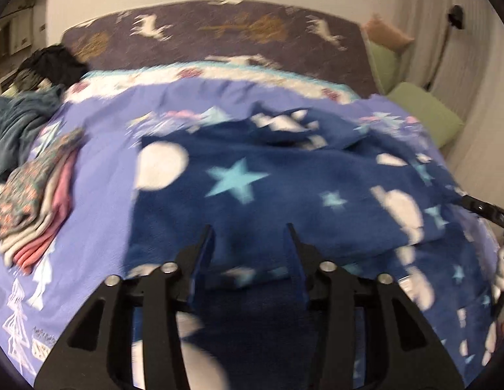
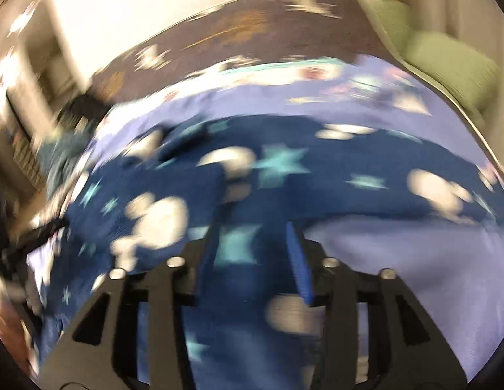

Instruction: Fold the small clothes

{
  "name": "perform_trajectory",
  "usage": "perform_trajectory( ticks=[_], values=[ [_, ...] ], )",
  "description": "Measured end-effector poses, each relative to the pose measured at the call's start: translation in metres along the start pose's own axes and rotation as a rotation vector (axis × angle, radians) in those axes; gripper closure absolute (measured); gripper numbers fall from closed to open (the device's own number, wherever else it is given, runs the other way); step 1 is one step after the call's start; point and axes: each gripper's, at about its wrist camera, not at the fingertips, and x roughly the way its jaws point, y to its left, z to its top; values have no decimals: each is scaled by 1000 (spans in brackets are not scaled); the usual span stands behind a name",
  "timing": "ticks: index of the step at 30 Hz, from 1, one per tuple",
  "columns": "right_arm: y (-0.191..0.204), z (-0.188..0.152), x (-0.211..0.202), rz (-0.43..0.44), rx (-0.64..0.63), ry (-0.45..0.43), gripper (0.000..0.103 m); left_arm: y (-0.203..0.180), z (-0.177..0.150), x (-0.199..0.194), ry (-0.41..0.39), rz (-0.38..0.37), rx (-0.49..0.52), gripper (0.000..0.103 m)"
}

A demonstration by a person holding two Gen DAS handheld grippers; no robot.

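I can read no words, brands or numbers anywhere in my two views. On the lilac bedspread, low at the left beside the white line-drawn trees, there is a small line of dark lettering above a little patterned box, but it is too small and blurred for me to make out. My right view is smeared with blur and shows only star and cloud shapes, no writing.

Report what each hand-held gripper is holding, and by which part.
Neither visibly holds anything. The left hand-held gripper and right hand-held gripper both stand open over the dark blue star-print garment; blur hides any contact.
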Motion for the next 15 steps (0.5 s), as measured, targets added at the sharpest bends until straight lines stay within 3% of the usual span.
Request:
perform_trajectory(
  ticks=[1, 4, 7, 9, 12, 15],
  values=[
    [-34, 2, -7, -7, 116, -2, 57, -8, 3, 2, -6, -25, 10, 45],
    [-111, -7, -24, 4, 402, -12, 49, -31, 9, 16, 5, -46, 54, 42],
    [-165, -19, -34, 17, 598, -37, 46, -43, 5, 41, 75, -52, 61, 42],
    [-195, -22, -37, -15, 675, -73, 42, -44, -3, 58, 120, -35, 57, 39],
    [-226, -22, -32, -54, 766, -93, 36, -43, -4, 59, 115, -43, 54, 38],
    [-255, -24, -18, -10, 888, -115, 35, -46, -7, 60, 111, -31, 65, 38]
  ],
)
